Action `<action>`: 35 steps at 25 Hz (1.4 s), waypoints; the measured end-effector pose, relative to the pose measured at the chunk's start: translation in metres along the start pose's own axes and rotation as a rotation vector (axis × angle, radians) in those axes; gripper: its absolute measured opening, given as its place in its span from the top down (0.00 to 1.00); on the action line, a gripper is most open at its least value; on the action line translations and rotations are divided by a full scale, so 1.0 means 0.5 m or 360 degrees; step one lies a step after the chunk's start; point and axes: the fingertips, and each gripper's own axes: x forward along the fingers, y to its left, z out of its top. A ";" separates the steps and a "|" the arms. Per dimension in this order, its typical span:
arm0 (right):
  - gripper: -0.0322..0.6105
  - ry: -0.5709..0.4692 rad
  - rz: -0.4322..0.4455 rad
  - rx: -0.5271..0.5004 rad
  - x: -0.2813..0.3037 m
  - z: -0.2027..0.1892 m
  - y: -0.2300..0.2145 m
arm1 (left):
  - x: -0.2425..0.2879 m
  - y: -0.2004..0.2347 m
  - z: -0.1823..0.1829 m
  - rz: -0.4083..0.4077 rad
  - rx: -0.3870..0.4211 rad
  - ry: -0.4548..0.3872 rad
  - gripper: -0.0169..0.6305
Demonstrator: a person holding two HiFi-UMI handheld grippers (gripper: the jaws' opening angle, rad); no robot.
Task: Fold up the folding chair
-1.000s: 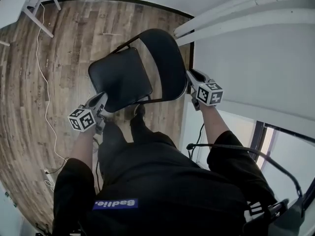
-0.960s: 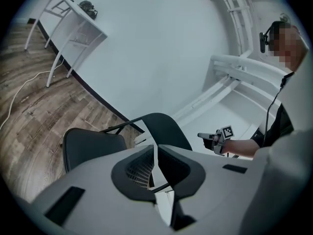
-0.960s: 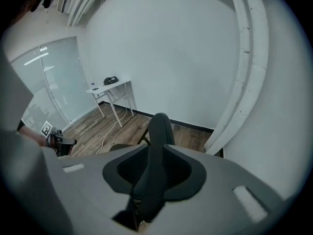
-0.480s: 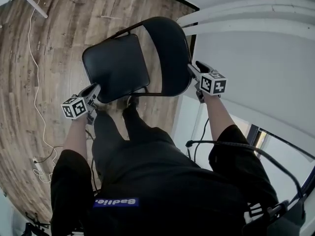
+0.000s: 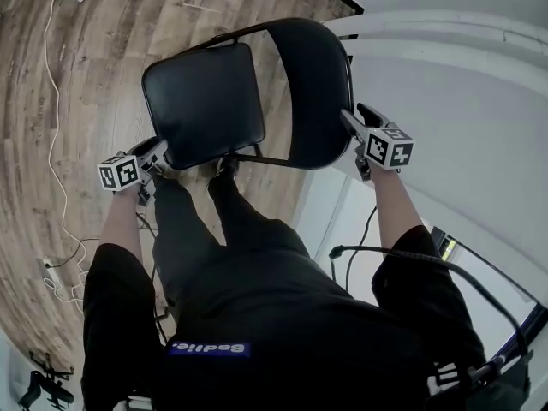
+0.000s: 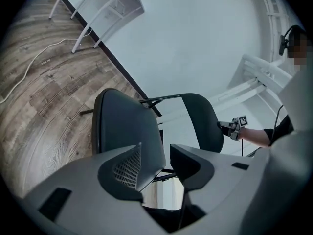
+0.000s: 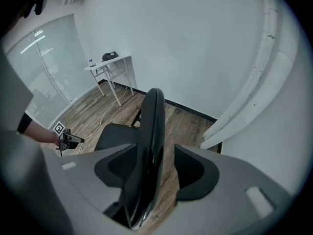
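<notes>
The black folding chair stands unfolded on the wood floor, with its seat (image 5: pixel 201 101) flat and its backrest (image 5: pixel 321 84) to the right. My left gripper (image 5: pixel 157 154) is at the seat's near left corner. Its jaws are opening, and the seat (image 6: pixel 127 131) edge lies between them, beside the left pad, with a gap to the right one. My right gripper (image 5: pixel 351 125) straddles the backrest's near edge. Its jaws are opening wide, and the backrest (image 7: pixel 149 146) runs between them with room on both sides.
A white cable (image 5: pixel 53 118) trails over the floor at the left. A white wall with pipes (image 5: pixel 445 32) rises close behind the backrest. A small white table (image 7: pixel 110 62) stands by a glass partition (image 7: pixel 44 58). The person's legs (image 5: pixel 197 221) are right in front of the seat.
Both grippers have sunk lower beside the chair, the left one the most. Each has loosened from its hold on the chair, the left at the seat corner and the right at the backrest.
</notes>
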 end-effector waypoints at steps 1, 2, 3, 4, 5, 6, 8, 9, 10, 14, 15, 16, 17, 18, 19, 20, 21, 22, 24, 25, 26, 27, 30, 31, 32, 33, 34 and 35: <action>0.62 0.0013 0.0005 -0.0017 0.006 -0.001 0.000 | 0.003 0.011 -0.007 -0.0012 -0.0002 0.0007 0.72; 0.62 0.0022 0.0011 -0.0030 0.012 -0.002 -0.001 | 0.007 0.020 -0.011 -0.0030 -0.0007 0.0007 0.71; 0.62 0.0026 0.0019 -0.0038 0.016 -0.002 -0.002 | 0.012 0.032 -0.016 -0.0051 -0.0018 0.0003 0.71; 0.62 0.0027 0.0026 -0.0041 0.021 -0.003 -0.003 | 0.018 0.048 -0.022 -0.0070 -0.0032 0.0000 0.70; 0.62 0.0029 0.0032 -0.0041 0.024 -0.006 -0.002 | 0.024 0.066 -0.028 -0.0085 -0.0050 0.0002 0.70; 0.62 0.0035 0.0039 -0.0042 0.028 -0.010 0.000 | 0.029 0.085 -0.035 -0.0094 -0.0068 0.0008 0.69; 0.62 0.0063 0.0056 -0.0054 0.036 -0.025 0.008 | 0.036 0.126 -0.045 -0.0083 -0.0084 0.0011 0.69; 0.62 0.0081 0.0063 -0.0065 0.041 -0.031 0.013 | 0.038 0.145 -0.049 -0.0075 -0.0086 0.0012 0.69; 0.62 0.0096 0.0066 -0.0076 0.045 -0.035 0.017 | 0.040 0.162 -0.054 -0.0072 -0.0091 0.0018 0.69; 0.62 0.0126 0.0057 -0.0104 0.060 -0.041 0.022 | 0.051 0.221 -0.061 -0.0073 -0.0096 0.0032 0.69; 0.62 0.0136 0.0056 -0.0110 0.064 -0.043 0.021 | 0.057 0.233 -0.062 -0.0076 -0.0093 0.0033 0.68; 0.62 0.0147 0.0056 -0.0117 0.067 -0.045 0.020 | 0.065 0.243 -0.063 -0.0085 -0.0092 0.0037 0.68; 0.62 0.0158 0.0056 -0.0124 0.071 -0.047 0.020 | 0.075 0.252 -0.067 -0.0101 -0.0094 0.0048 0.67; 0.62 0.0166 0.0056 -0.0131 0.078 -0.049 0.021 | 0.084 0.261 -0.073 -0.0115 -0.0096 0.0062 0.66; 0.62 0.0170 0.0056 -0.0136 0.085 -0.051 0.024 | 0.092 0.272 -0.078 -0.0121 -0.0092 0.0075 0.64; 0.62 0.0170 0.0060 -0.0138 0.094 -0.053 0.028 | 0.097 0.286 -0.083 -0.0117 -0.0085 0.0083 0.63; 0.62 0.0166 0.0065 -0.0140 0.102 -0.054 0.032 | 0.102 0.300 -0.085 -0.0115 -0.0084 0.0085 0.61; 0.62 0.0159 0.0070 -0.0141 0.111 -0.054 0.036 | 0.108 0.310 -0.085 -0.0125 -0.0092 0.0084 0.59; 0.62 0.0140 0.0071 -0.0143 0.122 -0.054 0.041 | 0.120 0.317 -0.082 -0.0170 -0.0115 0.0081 0.56; 0.62 0.0130 0.0070 -0.0146 0.125 -0.055 0.042 | 0.126 0.318 -0.080 -0.0195 -0.0122 0.0076 0.55; 0.62 0.0121 0.0071 -0.0150 0.126 -0.057 0.041 | 0.133 0.319 -0.080 -0.0230 -0.0137 0.0074 0.54; 0.62 0.0112 0.0074 -0.0153 0.127 -0.059 0.040 | 0.141 0.320 -0.084 -0.0274 -0.0165 0.0081 0.54; 0.62 0.0089 0.0090 -0.0153 0.130 -0.057 0.035 | 0.169 0.326 -0.081 -0.0384 -0.0209 0.0099 0.54; 0.62 0.0085 0.0093 -0.0152 0.131 -0.057 0.034 | 0.177 0.329 -0.078 -0.0413 -0.0212 0.0106 0.54; 0.62 0.0083 0.0096 -0.0149 0.131 -0.057 0.033 | 0.182 0.333 -0.079 -0.0449 -0.0225 0.0121 0.54; 0.62 0.0081 0.0101 -0.0144 0.132 -0.058 0.033 | 0.185 0.333 -0.081 -0.0490 -0.0246 0.0139 0.54; 0.62 0.0080 0.0108 -0.0137 0.131 -0.059 0.033 | 0.187 0.330 -0.084 -0.0529 -0.0272 0.0156 0.54; 0.62 0.0080 0.0117 -0.0129 0.131 -0.060 0.032 | 0.188 0.325 -0.084 -0.0563 -0.0297 0.0169 0.54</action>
